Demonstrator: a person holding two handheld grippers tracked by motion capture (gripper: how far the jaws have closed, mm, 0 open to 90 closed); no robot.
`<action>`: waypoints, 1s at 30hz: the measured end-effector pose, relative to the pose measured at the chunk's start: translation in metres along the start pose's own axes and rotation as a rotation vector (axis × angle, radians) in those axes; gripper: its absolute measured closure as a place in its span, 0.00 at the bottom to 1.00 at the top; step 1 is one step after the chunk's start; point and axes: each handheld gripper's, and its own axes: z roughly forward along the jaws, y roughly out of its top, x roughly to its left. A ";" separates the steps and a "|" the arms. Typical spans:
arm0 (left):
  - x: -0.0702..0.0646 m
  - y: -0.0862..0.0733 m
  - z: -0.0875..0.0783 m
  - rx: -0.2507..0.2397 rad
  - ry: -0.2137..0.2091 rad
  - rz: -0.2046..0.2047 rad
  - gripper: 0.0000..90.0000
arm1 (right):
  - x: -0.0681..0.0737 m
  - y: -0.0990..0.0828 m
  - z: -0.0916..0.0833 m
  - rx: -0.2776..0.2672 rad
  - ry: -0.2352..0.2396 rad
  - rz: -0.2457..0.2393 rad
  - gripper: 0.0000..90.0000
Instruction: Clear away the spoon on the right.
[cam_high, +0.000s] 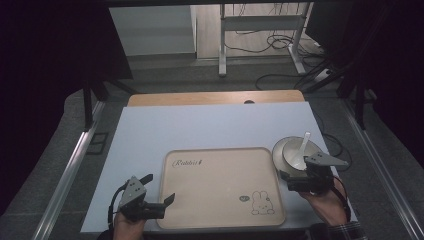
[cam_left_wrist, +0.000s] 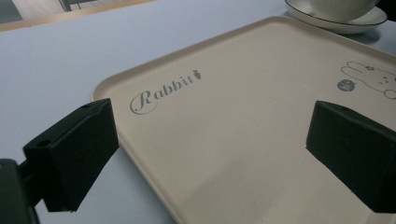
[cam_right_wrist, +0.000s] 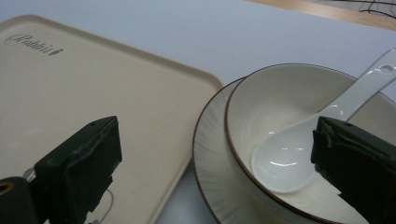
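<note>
Both jaws are wide open and hold nothing. Your left gripper (cam_high: 159, 196) sits at the tray's (cam_high: 220, 210) near left corner. Your right gripper (cam_high: 300, 181) is by the bowl (cam_high: 295, 150) with the spoon (cam_high: 301, 150), on a plate (cam_right_wrist: 219, 186) touching the tray's right edge.

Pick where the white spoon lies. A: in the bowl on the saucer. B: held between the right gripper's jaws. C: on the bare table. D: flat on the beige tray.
A: the spoon rests in the bowl, which sits on the saucer beside the tray.
</note>
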 end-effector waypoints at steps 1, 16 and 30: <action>0.000 0.000 0.000 0.000 0.000 0.000 0.02 | -0.001 0.000 0.000 0.001 -0.004 0.000 0.04; 0.000 0.000 0.001 0.004 0.000 0.003 0.02 | -0.021 0.004 0.003 0.032 -0.057 0.023 0.15; 0.000 0.000 0.001 0.007 -0.001 0.004 0.02 | -0.040 0.010 0.006 0.070 -0.092 0.023 0.41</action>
